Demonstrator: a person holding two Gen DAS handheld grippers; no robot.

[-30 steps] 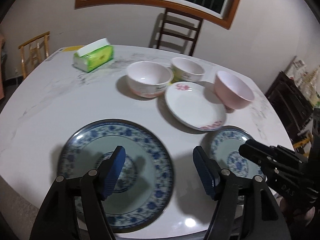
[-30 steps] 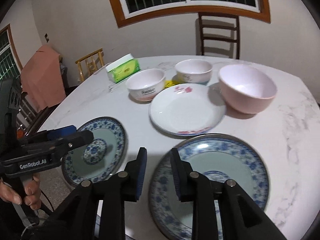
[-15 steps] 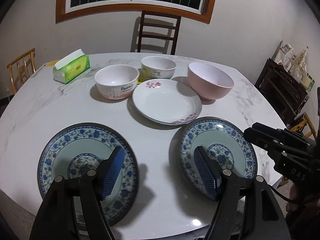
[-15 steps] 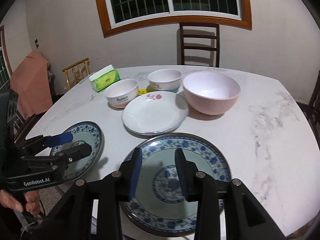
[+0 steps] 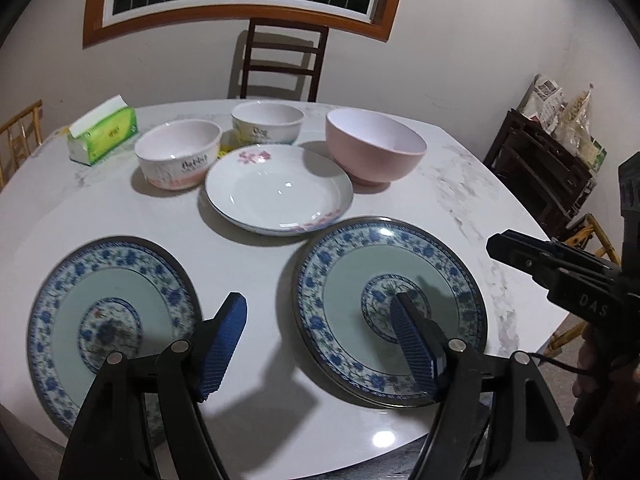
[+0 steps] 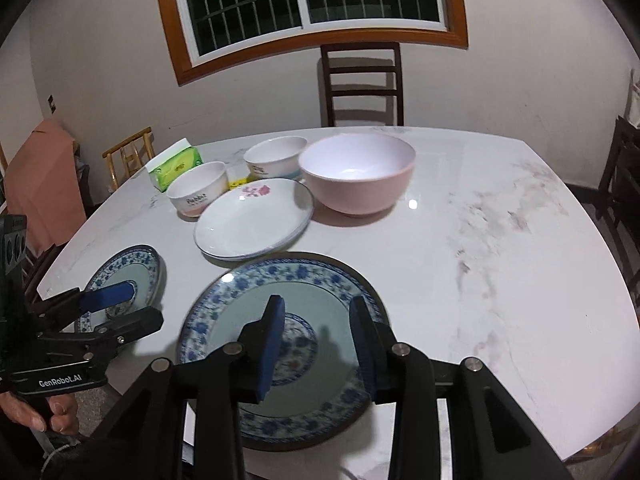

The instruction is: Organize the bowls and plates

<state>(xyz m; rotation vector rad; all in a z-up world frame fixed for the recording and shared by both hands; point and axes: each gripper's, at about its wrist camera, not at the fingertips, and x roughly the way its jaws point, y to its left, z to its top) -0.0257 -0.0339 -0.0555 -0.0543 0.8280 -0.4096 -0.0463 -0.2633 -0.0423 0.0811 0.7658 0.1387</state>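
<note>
Two blue-patterned plates lie at the table's near edge: a left one [image 5: 108, 320] [image 6: 128, 276] and a right one [image 5: 384, 304] [image 6: 280, 336]. Behind them sit a white floral plate [image 5: 280, 192] [image 6: 252, 220], a large pink bowl [image 5: 374, 146] [image 6: 356, 172], and two small white bowls [image 5: 178, 152] [image 5: 267, 122]. My left gripper [image 5: 316, 324] is open and empty, hovering over the gap between the two blue plates. My right gripper [image 6: 320, 324] is open and empty above the right blue plate.
A green tissue pack [image 5: 102, 130] lies at the far left of the marble table [image 6: 500, 240]. A dark wooden chair [image 6: 362, 84] stands behind the table. A dark shelf with papers [image 5: 556, 160] is at the right. Bamboo chairs [image 6: 128, 156] stand at the left.
My left gripper has swung right, from over the left blue plate to the gap between the plates. My right gripper has opened wider and shifted over the right blue plate.
</note>
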